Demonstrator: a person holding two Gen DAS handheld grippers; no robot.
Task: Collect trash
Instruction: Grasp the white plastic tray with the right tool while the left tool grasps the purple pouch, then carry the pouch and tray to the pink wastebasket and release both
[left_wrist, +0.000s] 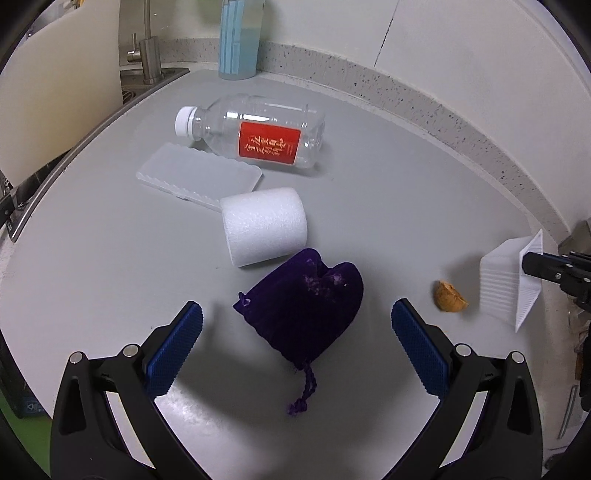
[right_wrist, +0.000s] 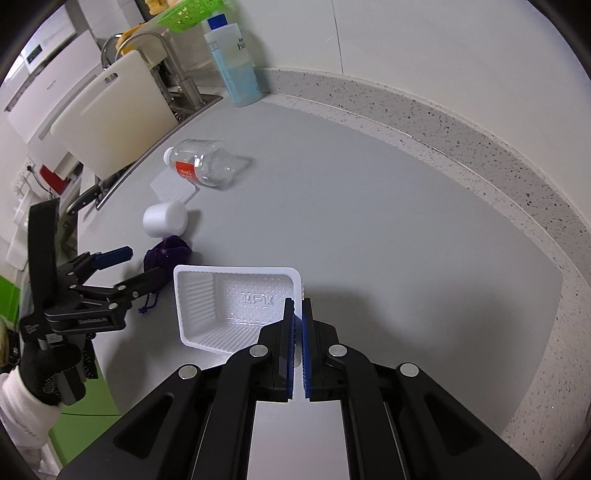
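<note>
The counter (left_wrist: 369, 192) carries a bottle (left_wrist: 255, 129), a foam roll (left_wrist: 264, 225) and a purple pouch (left_wrist: 306, 302), while the right gripper (right_wrist: 298, 306) is clamped on the rim of the white tray (right_wrist: 229, 299), which is tilted up beside a brown scrap (left_wrist: 448, 295). The left gripper (left_wrist: 295, 325) is spread wide, empty, straddling the pouch. It should probably drop straight down, centred, and pinch the pouch's bulk, not its cord (left_wrist: 304, 387).

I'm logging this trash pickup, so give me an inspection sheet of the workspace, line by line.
Surface: grey countertop, speckled rear edge.
Job's things: clear bottle on its side; flat plastic lid; foam cylinder; purple pouch; brown scrap; white tray.
Clutter: blue liquid bottle by the wall.
Grippers: left gripper open around the pouch; right gripper shut on the tray's rim.
Cables: nothing seen.
Surroundings: sink faucet, cutting board.
</note>
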